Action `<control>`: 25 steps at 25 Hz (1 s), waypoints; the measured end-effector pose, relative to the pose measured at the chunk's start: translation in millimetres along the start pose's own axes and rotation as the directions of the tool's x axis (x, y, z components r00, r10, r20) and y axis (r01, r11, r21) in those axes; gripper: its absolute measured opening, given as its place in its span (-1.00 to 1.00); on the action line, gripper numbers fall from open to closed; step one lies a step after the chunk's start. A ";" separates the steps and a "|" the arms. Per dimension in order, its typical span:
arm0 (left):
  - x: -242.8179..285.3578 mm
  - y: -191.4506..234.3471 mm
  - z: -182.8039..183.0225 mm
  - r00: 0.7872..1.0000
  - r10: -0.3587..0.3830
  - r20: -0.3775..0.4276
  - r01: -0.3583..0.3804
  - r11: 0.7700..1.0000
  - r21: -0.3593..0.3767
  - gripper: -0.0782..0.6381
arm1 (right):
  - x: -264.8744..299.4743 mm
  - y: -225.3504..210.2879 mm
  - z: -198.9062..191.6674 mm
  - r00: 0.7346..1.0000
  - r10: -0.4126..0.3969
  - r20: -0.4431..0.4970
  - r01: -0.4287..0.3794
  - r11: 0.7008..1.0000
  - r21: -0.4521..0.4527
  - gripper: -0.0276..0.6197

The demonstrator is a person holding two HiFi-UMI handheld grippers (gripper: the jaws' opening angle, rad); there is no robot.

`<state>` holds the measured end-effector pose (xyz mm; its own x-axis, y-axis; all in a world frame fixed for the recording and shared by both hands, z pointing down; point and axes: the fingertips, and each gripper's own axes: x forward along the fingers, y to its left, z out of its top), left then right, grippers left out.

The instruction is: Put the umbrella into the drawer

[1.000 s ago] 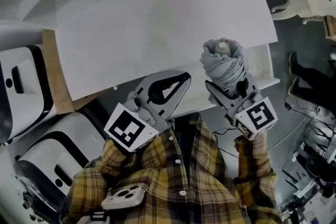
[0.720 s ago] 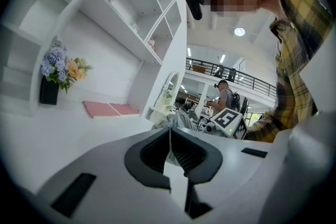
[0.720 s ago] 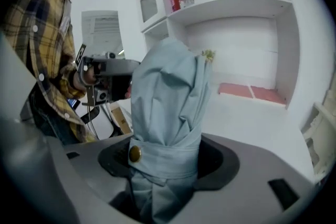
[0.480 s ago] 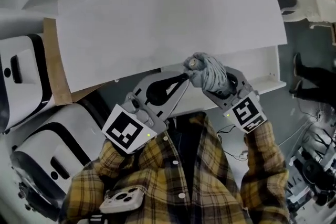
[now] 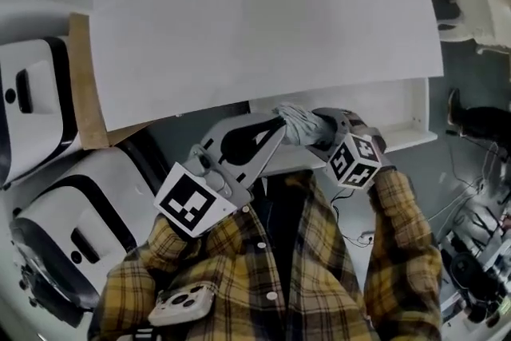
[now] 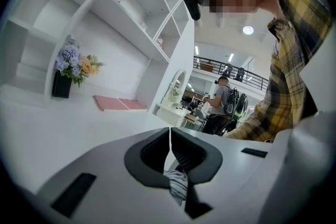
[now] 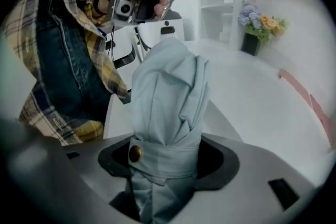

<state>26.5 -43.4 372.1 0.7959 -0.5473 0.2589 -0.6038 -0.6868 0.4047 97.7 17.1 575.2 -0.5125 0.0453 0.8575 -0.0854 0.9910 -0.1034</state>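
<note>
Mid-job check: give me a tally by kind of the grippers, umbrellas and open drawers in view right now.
grippers: 2 (left gripper, right gripper)
umbrella: 1, held in the right gripper
drawer: 1, open
total: 4

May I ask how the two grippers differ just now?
The right gripper is clamped round the folded grey umbrella; the left gripper has its jaws together, tip to tip. In the head view the right gripper points leftward, the left gripper up and rightward. Both tips nearly meet by the open drawer.
</note>
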 end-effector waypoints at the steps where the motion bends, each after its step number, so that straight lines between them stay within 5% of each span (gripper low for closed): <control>1: -1.1 0.6 -1.3 1.000 0.004 -0.002 -0.004 1.000 -0.005 -0.71 | 6.6 2.5 -3.7 1.000 0.019 -0.022 -0.019 1.000 -0.022 -0.01; 12: -2.8 3.8 -7.8 0.999 0.002 -0.032 -0.002 1.000 -0.004 -0.71 | 60.9 15.5 -47.9 0.976 0.121 -0.184 -0.131 0.990 -0.046 0.00; 25: 3.9 7.9 -7.5 0.999 -0.007 -0.046 0.006 1.000 -0.020 -0.71 | 78.0 -0.9 -73.4 0.966 0.082 -0.246 -0.092 0.995 -0.030 0.01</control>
<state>25.2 -47.4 382.9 0.8011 -0.5202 0.2960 -0.5982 -0.6804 0.4234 120.5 28.9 679.2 -0.2921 0.1559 0.9436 -0.0125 0.9859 -0.1667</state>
